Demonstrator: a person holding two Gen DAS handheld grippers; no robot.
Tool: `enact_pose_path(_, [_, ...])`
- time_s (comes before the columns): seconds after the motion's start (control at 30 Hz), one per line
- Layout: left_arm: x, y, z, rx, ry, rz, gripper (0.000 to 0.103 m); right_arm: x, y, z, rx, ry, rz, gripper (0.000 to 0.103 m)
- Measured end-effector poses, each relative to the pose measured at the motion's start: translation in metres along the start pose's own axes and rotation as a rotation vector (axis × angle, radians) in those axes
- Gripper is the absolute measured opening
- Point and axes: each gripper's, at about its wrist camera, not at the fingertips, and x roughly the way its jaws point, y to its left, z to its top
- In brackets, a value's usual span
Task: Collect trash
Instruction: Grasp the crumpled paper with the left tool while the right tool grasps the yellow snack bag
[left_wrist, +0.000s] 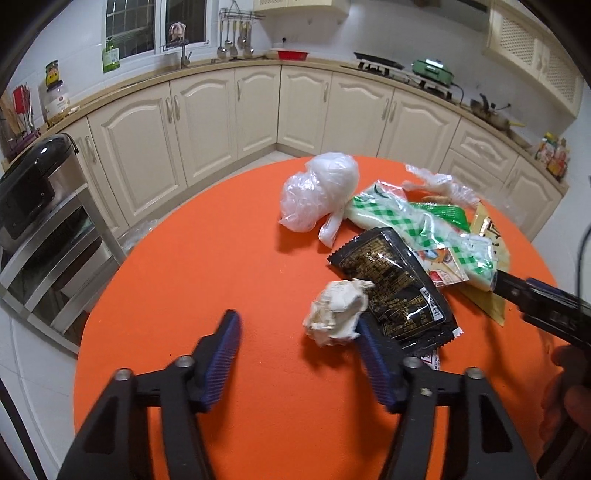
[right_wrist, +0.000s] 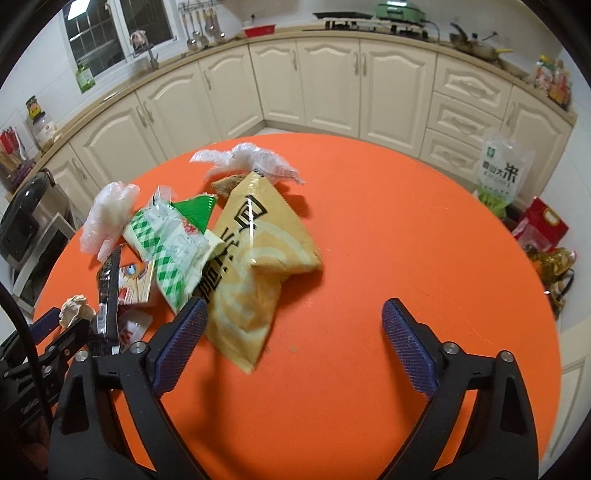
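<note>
— 2 grippers over the orange table (right_wrist: 369, 240); what crowds them?
— Black wrapper (left_wrist: 395, 284) beside the crumpled tissue (left_wrist: 338, 314), which sits just ahead of the left gripper (left_wrist: 301, 354), jaws apart, empty. Right gripper (right_wrist: 295, 339) gapes, its left pad by the yellow bag (right_wrist: 255, 258).

On my round orange table (right_wrist: 369, 229), the trash lies heaped toward one side. A crumpled ball of off-white paper (left_wrist: 338, 312) sits alone at the near edge of the pile, just beside a flattened black wrapper with gold print (left_wrist: 395, 284). Behind it, a green-and-white checked packet (right_wrist: 170, 251) lies across a small red-and-white wrapper (right_wrist: 135, 284). A large tan snack bag (right_wrist: 251, 266), puffed and creased, overlaps the checked packet and a green foil wrapper (right_wrist: 197, 212). A knotted clear plastic bag (left_wrist: 319, 190) rests at the far side, and a crinkled scrap of clear film (right_wrist: 251, 158) sits beyond the tan bag.
</note>
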Motion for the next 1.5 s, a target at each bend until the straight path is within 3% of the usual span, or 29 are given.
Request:
enact_pose_path(0.03, [0.004, 0.001, 0.008, 0.002, -0.001, -0.009, 0.05, 0.003, 0.001, 0.002, -0.004, -0.002, 0.005, 0.089])
enact_pose_path(0.07, [0.007, 0.001, 0.008, 0.003, -0.002, -0.016, 0.038, 0.006, 0.003, 0.005, -0.006, -0.001, 0.017, 0.087])
enact_pose_path(0.1, [0.01, 0.002, 0.012, 0.004, -0.002, -0.023, 0.032, 0.008, 0.005, 0.006, -0.011, -0.004, 0.017, 0.086])
enact_pose_path(0.13, [0.013, 0.001, 0.014, 0.005, 0.0, -0.038, 0.024, 0.009, 0.008, 0.008, -0.025, -0.012, 0.033, 0.076])
enact_pose_path(0.17, [0.016, 0.002, 0.018, 0.004, 0.002, -0.048, 0.021, 0.008, 0.012, 0.008, -0.036, -0.017, 0.043, 0.065])
enact_pose_path(0.23, [0.021, 0.003, 0.025, 0.009, -0.007, -0.045, 0.019, 0.009, 0.019, 0.007, -0.058, -0.017, 0.038, 0.056])
enact_pose_path(0.37, [0.017, 0.011, 0.007, -0.008, -0.02, -0.051, 0.017, 0.001, 0.016, -0.002, -0.037, -0.017, 0.089, 0.034])
enact_pose_path(0.67, [-0.016, 0.009, -0.04, -0.02, -0.056, -0.058, 0.017, -0.041, -0.01, -0.027, 0.027, -0.049, 0.099, 0.03])
enact_pose_path(1.0, [-0.091, -0.006, -0.097, 0.0, -0.121, -0.089, 0.017, -0.114, -0.015, -0.057, 0.053, -0.13, 0.13, 0.029])
enact_pose_path(1.5, [-0.21, -0.099, -0.147, 0.171, -0.278, -0.163, 0.017, -0.249, -0.057, -0.116, 0.1, -0.347, 0.158, 0.029])
